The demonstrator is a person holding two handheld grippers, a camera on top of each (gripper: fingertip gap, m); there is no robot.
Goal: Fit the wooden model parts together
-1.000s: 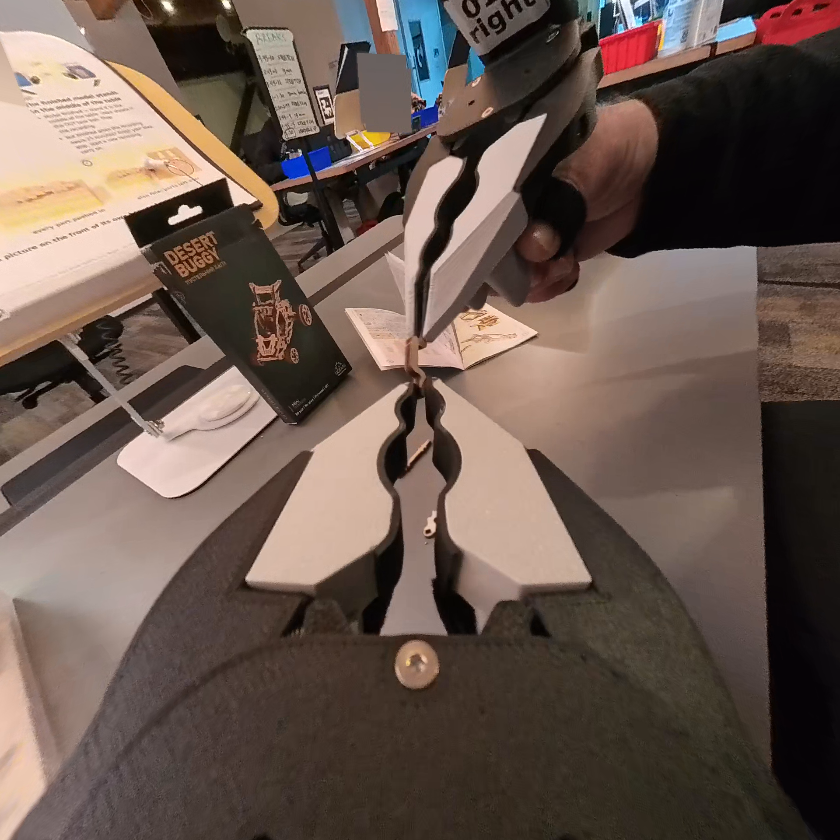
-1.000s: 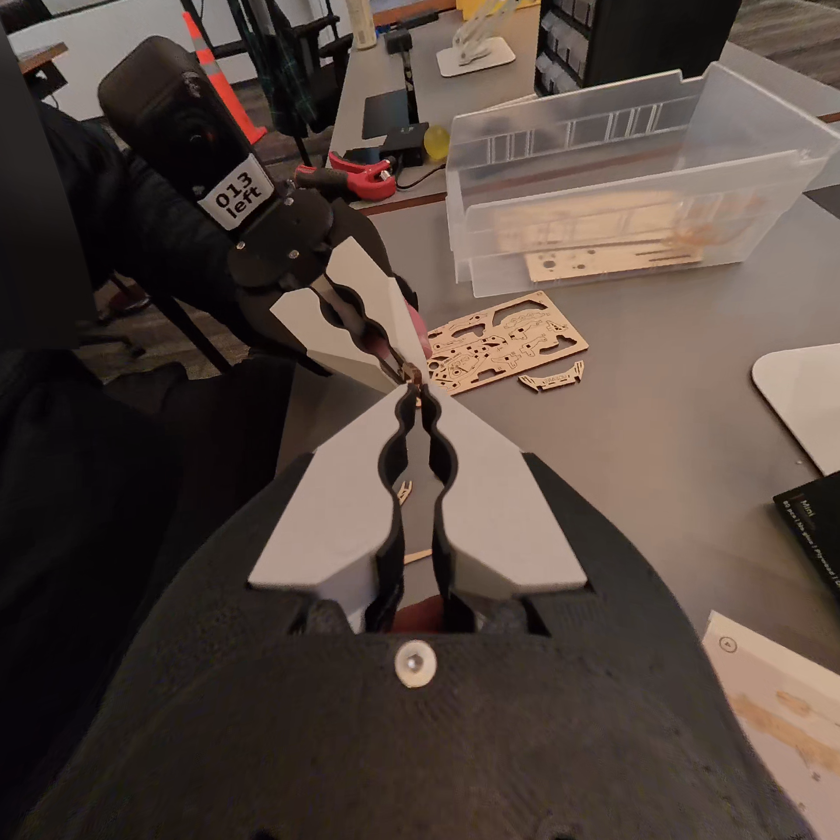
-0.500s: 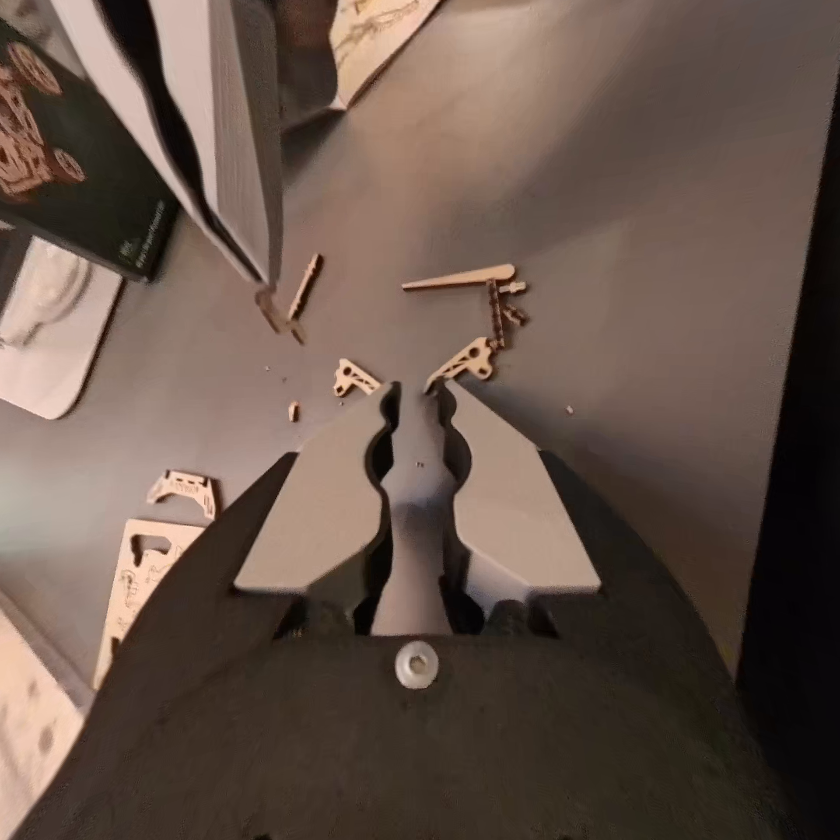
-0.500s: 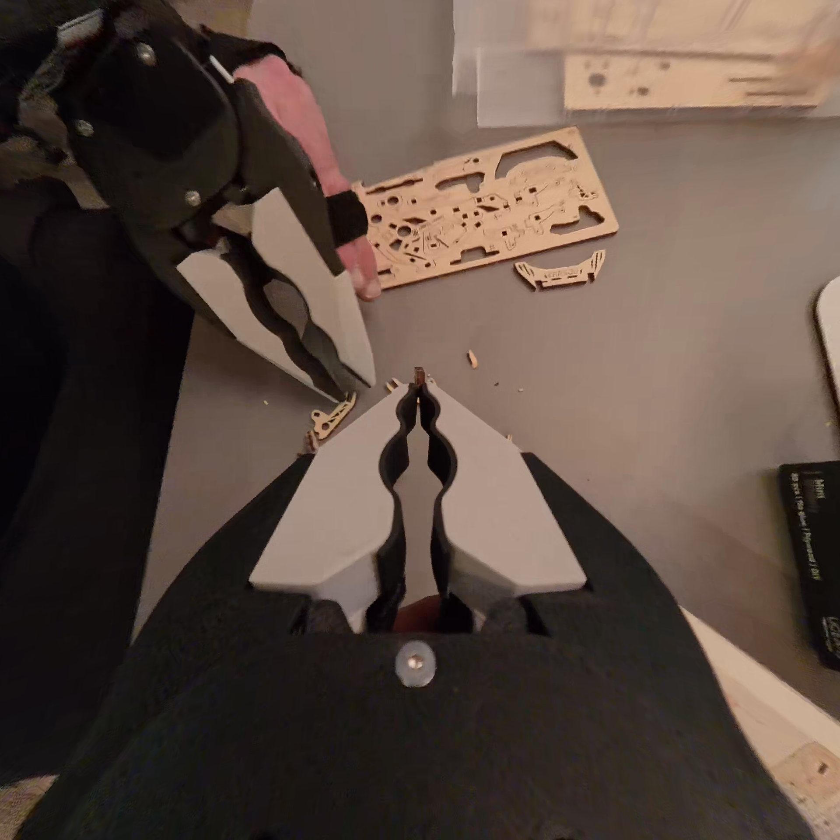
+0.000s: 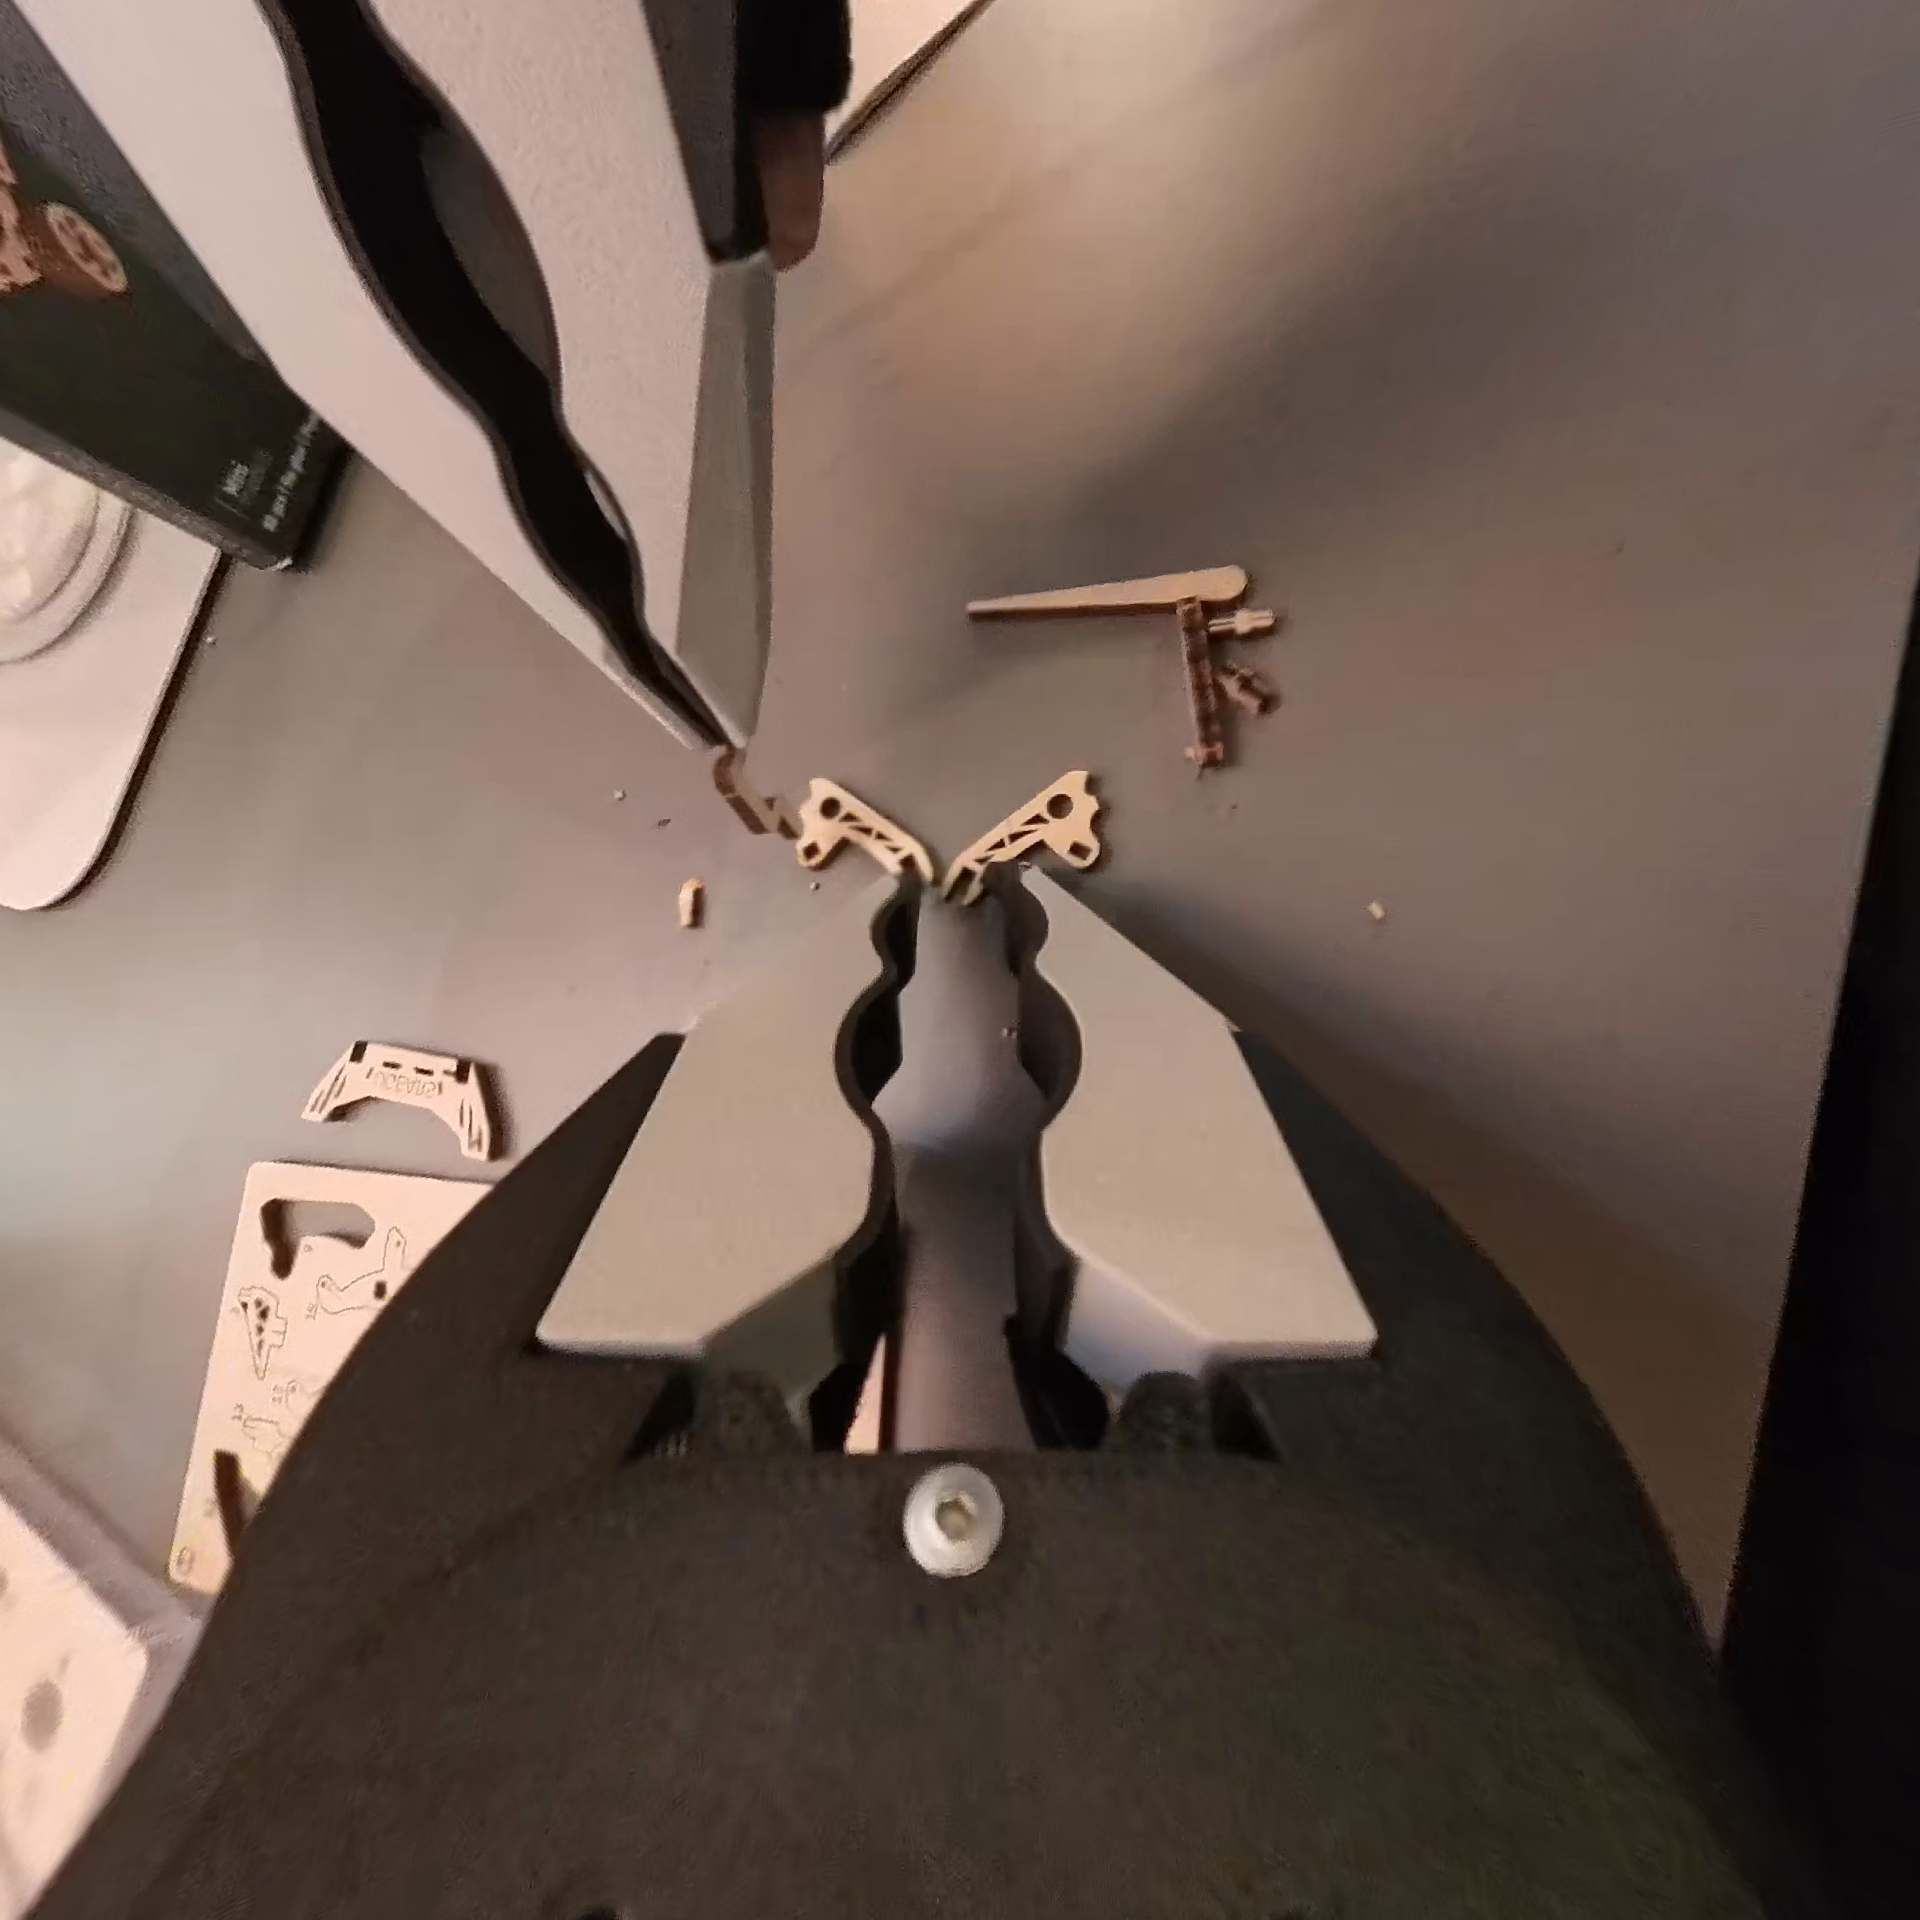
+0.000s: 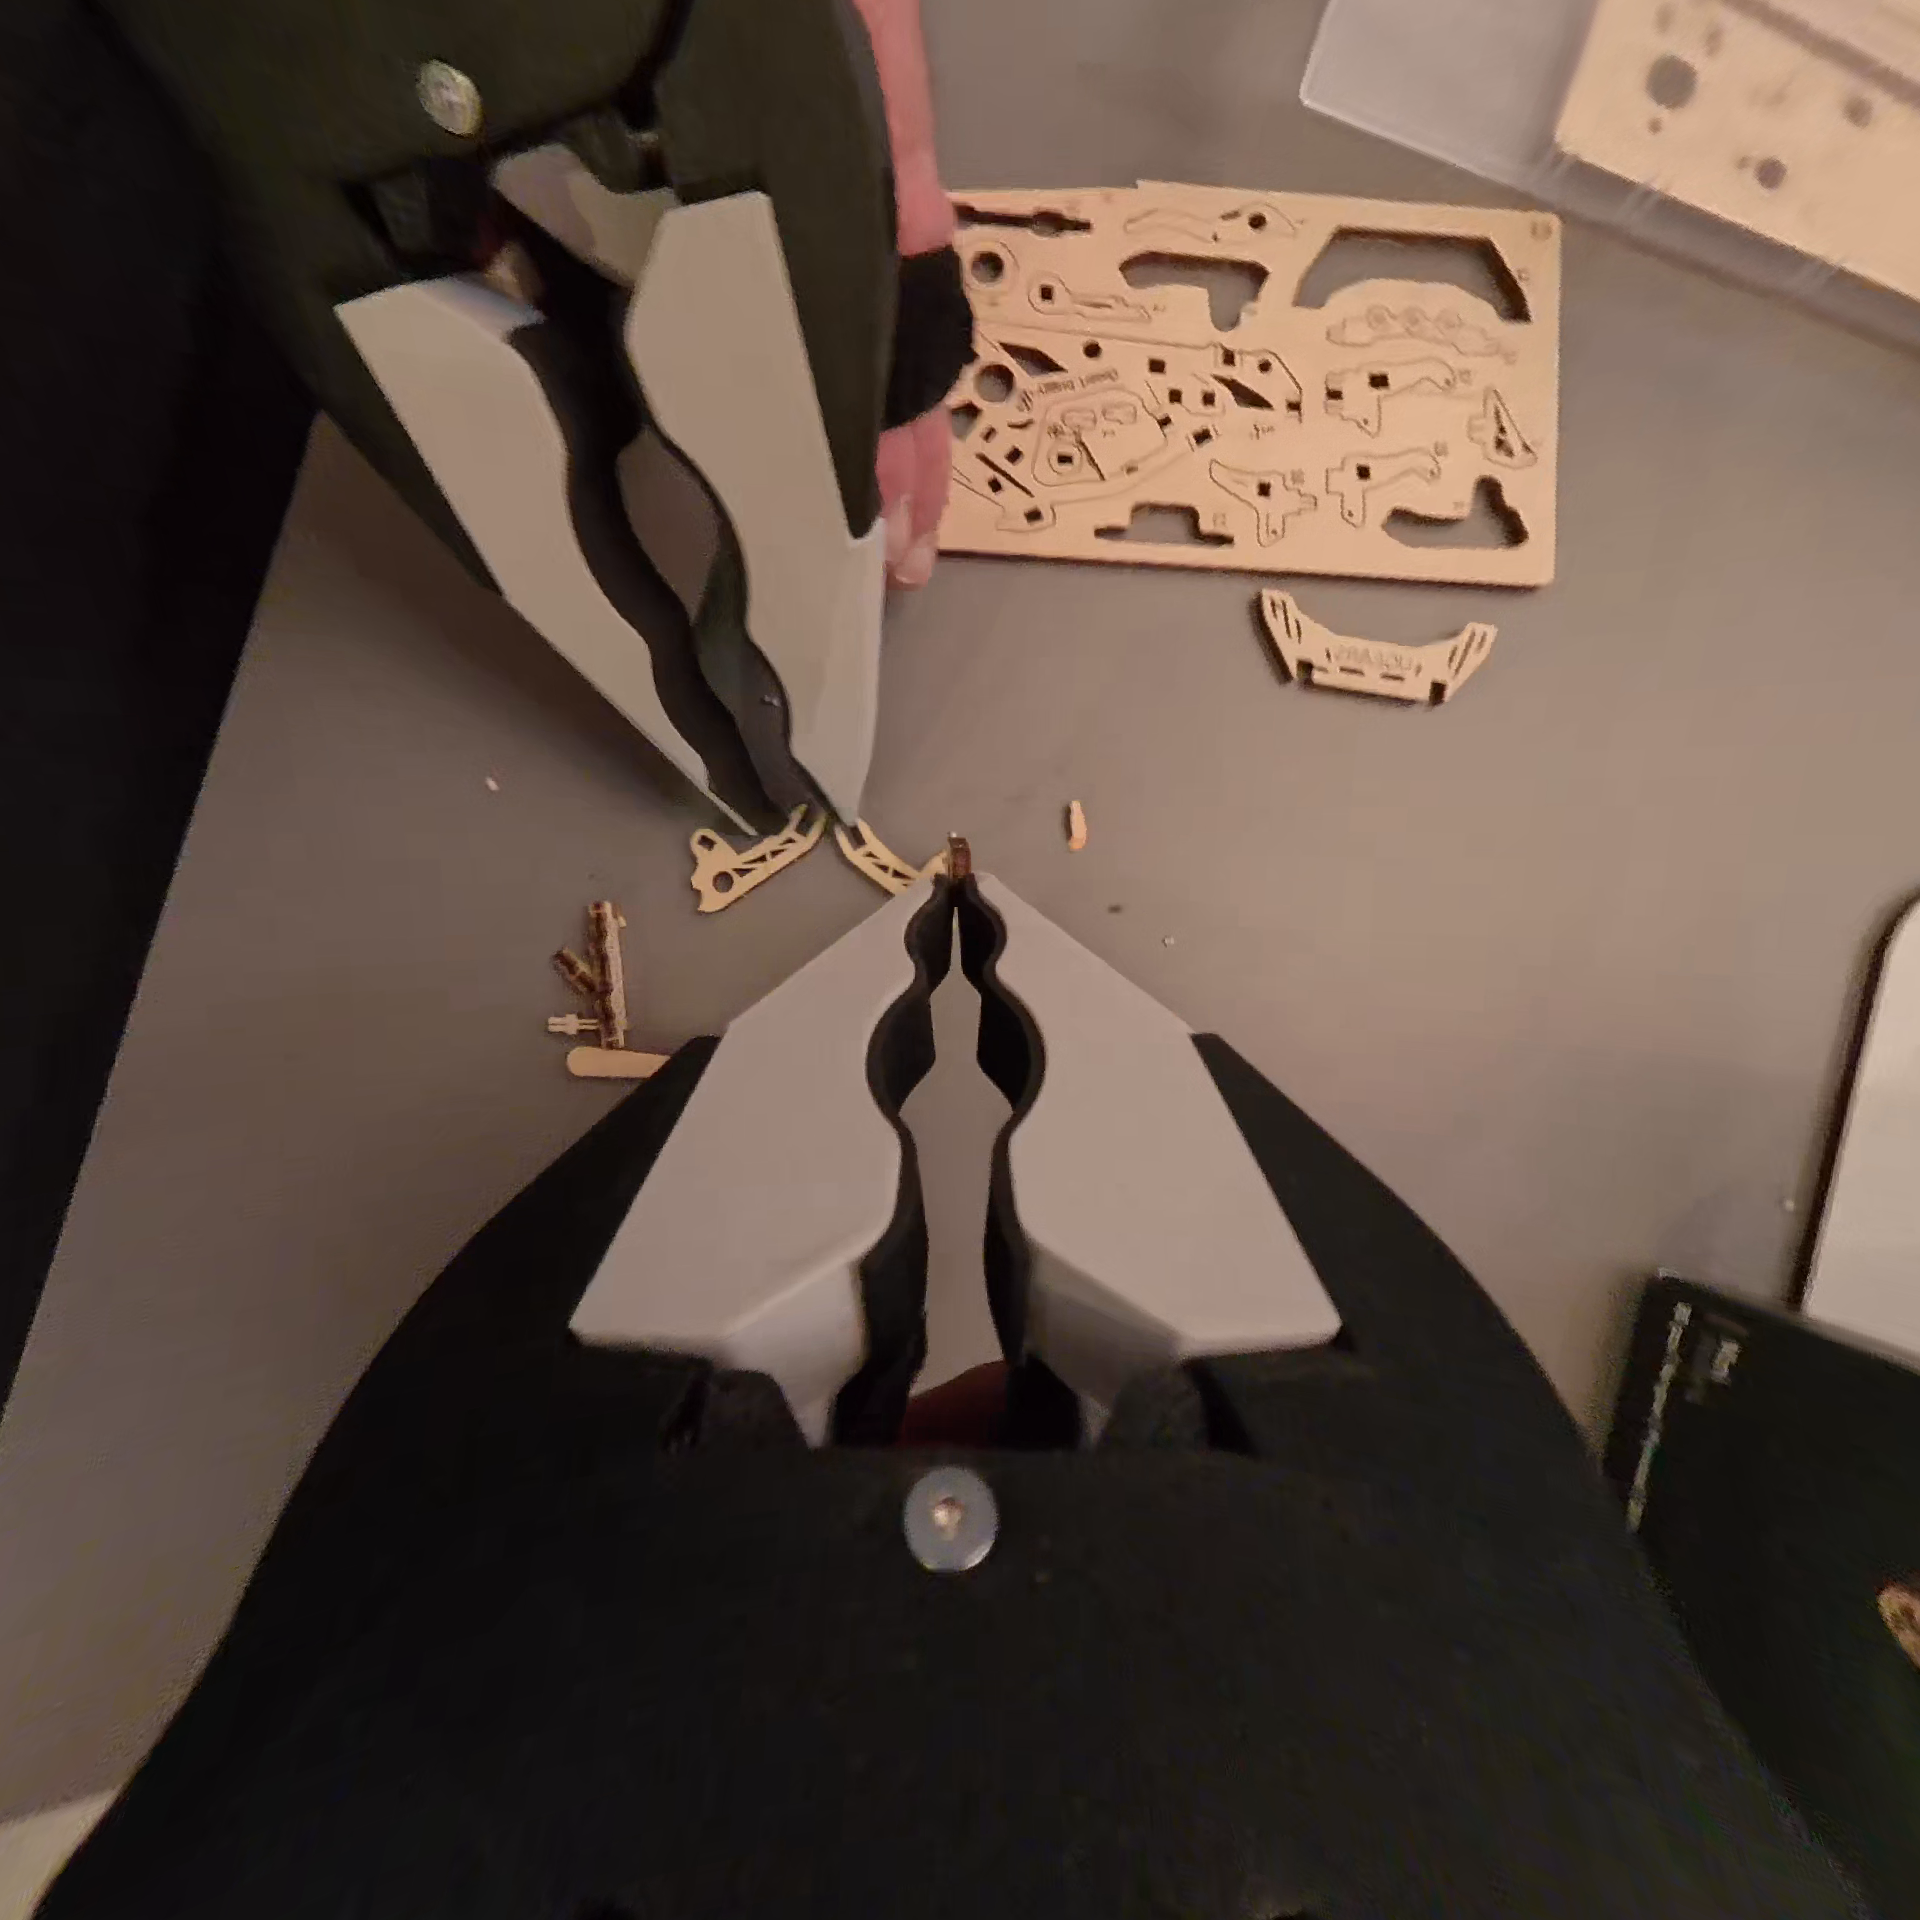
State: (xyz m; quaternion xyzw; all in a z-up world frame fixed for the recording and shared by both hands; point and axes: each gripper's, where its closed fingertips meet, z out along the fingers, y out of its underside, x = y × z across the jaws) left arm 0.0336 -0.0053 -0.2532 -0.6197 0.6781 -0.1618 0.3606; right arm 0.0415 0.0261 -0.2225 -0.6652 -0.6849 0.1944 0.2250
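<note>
Wooden parts: two small pale truss-shaped pieces lie flat on the grey table (image 5: pixel 1455 416), between the two grippers, tips almost meeting.
Left piece (image 5: pixel 857 828): flat on the table in the left wrist view, close to the small brown piece in the right gripper's tips.
Right piece (image 5: pixel 1029 836): flat on the table, its lower end lying at the mouth of the left gripper's jaws.
Small brown piece (image 6: pixel 957 858): a tiny dark wooden bit pinched at the very tips of the right gripper, sticking out beyond them.
Right gripper (image 6: pixel 957 883): jaws closed tight, pads pressed on the small brown piece; held low over the table.
Left gripper (image 5: pixel 961 899): jaws narrowly apart, table showing between them; tips right at the ends of the two truss pieces, nothing clamped.
Hand (image 6: pixel 914 488): gripping the left gripper, seen in the right wrist view.
Loose bits: a thin wedge-shaped stick (image 5: pixel 1107 600), a notched strip (image 5: pixel 1205 681) with two little pegs beside it, off to one side of the truss pieces.
Curved piece (image 6: pixel 1377 649): a bumper-like part lying just beside the cut-out sheet.
Cut-out sheet (image 6: pixel 1247 384): pale plywood sheet with many parts already removed, flat on the table.
Black box (image 5: pixel 135 353): at the table edge, next to a white pad (image 5: pixel 73 727).
</note>
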